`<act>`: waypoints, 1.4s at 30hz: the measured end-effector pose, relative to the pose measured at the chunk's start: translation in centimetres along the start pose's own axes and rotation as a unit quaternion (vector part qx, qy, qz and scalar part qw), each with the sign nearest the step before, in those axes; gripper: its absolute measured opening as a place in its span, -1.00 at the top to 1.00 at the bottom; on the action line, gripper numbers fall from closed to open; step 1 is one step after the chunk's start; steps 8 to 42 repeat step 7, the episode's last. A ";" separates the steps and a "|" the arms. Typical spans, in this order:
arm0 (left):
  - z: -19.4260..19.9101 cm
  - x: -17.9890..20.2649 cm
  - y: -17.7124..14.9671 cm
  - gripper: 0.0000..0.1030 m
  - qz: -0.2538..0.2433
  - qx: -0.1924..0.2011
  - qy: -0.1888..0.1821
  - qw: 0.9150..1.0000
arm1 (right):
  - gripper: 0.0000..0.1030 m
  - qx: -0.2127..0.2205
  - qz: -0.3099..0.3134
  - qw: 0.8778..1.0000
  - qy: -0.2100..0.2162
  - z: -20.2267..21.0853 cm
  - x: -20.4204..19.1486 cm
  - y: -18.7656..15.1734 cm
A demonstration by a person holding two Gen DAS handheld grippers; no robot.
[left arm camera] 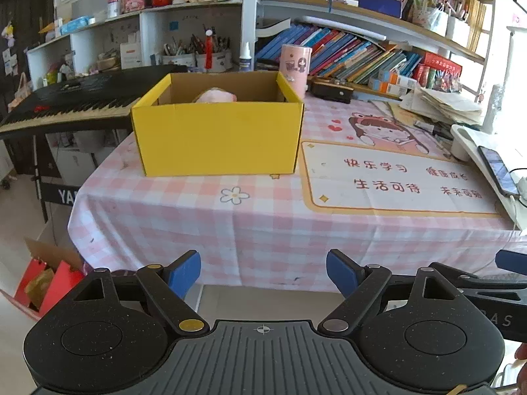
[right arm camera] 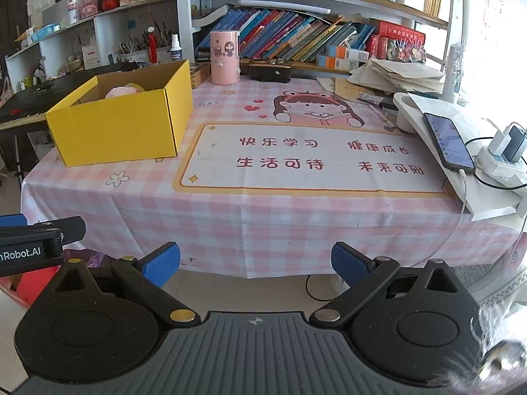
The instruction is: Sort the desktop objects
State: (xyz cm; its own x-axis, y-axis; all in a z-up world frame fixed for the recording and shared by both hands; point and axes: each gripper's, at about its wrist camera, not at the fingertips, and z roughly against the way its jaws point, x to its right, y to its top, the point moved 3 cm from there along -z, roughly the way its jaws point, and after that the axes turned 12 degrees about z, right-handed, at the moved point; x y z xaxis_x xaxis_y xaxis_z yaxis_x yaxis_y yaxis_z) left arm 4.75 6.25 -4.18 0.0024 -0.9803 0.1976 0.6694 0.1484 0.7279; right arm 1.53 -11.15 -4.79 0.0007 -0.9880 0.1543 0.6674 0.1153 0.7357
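Note:
A yellow cardboard box [left arm camera: 217, 135] stands open on the pink checked tablecloth [left arm camera: 263, 223], at the table's left side; it also shows in the right wrist view [right arm camera: 122, 131]. A pink soft object [left arm camera: 215, 96] lies inside it, mostly hidden by the box wall; in the right wrist view it [right arm camera: 120, 91] lies next to something yellow. My left gripper [left arm camera: 263, 275] is open and empty, held off the table's front edge. My right gripper [right arm camera: 256, 265] is open and empty too, also in front of the table edge, to the right of the left one.
A pink cylinder holder [right arm camera: 224, 57] and a dark case [right arm camera: 269, 70] stand at the back. A phone [right arm camera: 448, 140] on a white board lies at the right with cables and a charger [right arm camera: 505, 151]. Paper stacks [right arm camera: 402, 74], a bookshelf behind, a keyboard [left arm camera: 75, 98] at left.

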 end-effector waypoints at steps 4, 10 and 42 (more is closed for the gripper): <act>0.0 0.2 0.2 -0.66 -0.004 0.006 0.001 1.000 | -0.92 -0.003 0.001 1.000 0.001 -0.1 0.0 0.0; -0.2 0.2 0.3 -0.66 -0.006 0.006 0.002 1.000 | -0.92 -0.004 0.000 1.000 0.001 -0.2 -0.1 0.1; -0.2 0.2 0.3 -0.66 -0.006 0.006 0.002 1.000 | -0.92 -0.004 0.000 1.000 0.001 -0.2 -0.1 0.1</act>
